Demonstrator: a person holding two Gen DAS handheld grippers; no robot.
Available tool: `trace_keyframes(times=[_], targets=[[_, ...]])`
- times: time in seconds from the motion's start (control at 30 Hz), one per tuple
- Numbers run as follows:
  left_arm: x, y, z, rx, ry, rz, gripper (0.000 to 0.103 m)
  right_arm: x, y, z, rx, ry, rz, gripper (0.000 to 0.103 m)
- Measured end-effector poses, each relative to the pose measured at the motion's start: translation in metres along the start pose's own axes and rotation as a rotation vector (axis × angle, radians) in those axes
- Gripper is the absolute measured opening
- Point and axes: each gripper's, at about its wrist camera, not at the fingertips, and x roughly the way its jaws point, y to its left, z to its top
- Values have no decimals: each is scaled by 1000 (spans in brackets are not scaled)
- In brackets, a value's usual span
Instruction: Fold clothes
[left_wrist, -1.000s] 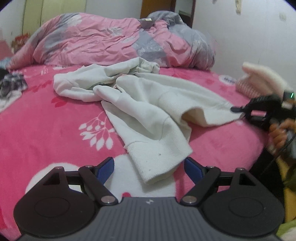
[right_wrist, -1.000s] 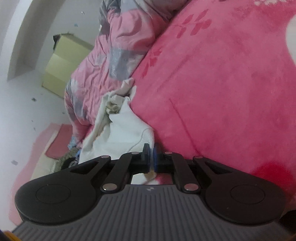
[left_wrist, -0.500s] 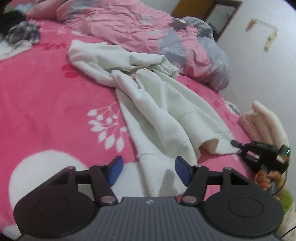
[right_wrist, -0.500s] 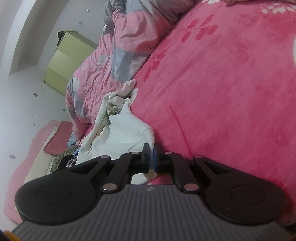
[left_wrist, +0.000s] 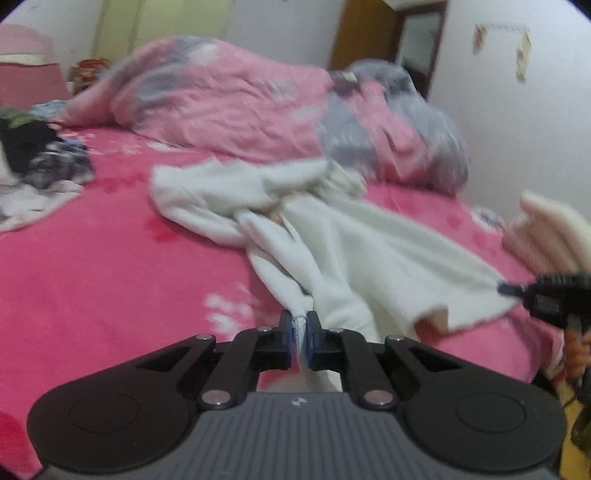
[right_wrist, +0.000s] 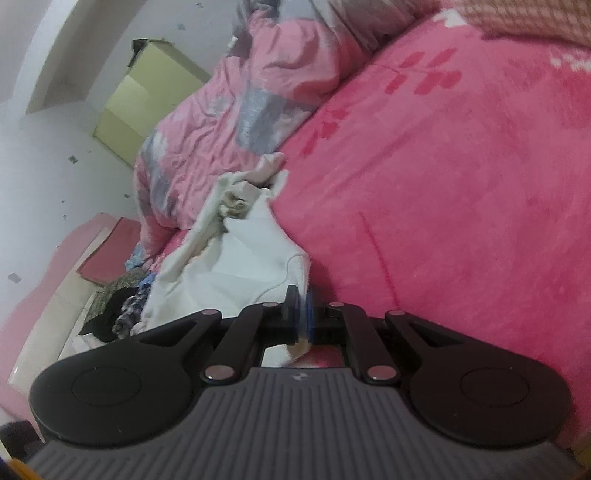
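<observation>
The left gripper (left_wrist: 300, 325) and right gripper (right_wrist: 303, 301) are each clamping their fingers on an edge of the white garment (left_wrist: 332, 229), which is lying crumpled and not yet folded on the bed (left_wrist: 92, 277).

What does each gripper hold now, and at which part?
Both hold the white sweatshirt: left gripper pinches a sleeve cuff, right gripper the hem edge.
</observation>
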Motion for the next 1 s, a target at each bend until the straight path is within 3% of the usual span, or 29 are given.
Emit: trace_keyframes(times=[0.23, 0.37, 0.43, 0.53, 0.6, 0.67, 0.77, 1.0], targets=[[-47, 61, 8, -131, -38, 81, 7, -25, 33, -7, -65, 44, 57, 2], [-27, 78, -7, -170, 95, 84, 10, -27, 42, -22, -112, 92, 41, 2], [-19, 84, -14, -199, 135, 80, 19, -19, 39, -28, -115, 147, 0, 4], [-31, 90, -14, -215, 77, 80, 41, -12, 29, -33, -76, 197, -97, 9], [-41, 94, -14, -223, 29, 80, 54, -20, 27, -30, -37, 189, -90, 17], [-52, 97, -12, -227, -20, 80, 54, -30, 29, -27, -44, 161, -103, 33], [-61, 95, -4, -204, -67, 73, 58, -43, 35, -19, -78, 109, -156, 42], [-46, 70, 20, -98, -113, 16, 60, -51, 54, 1, -152, 10, -198, 43]])
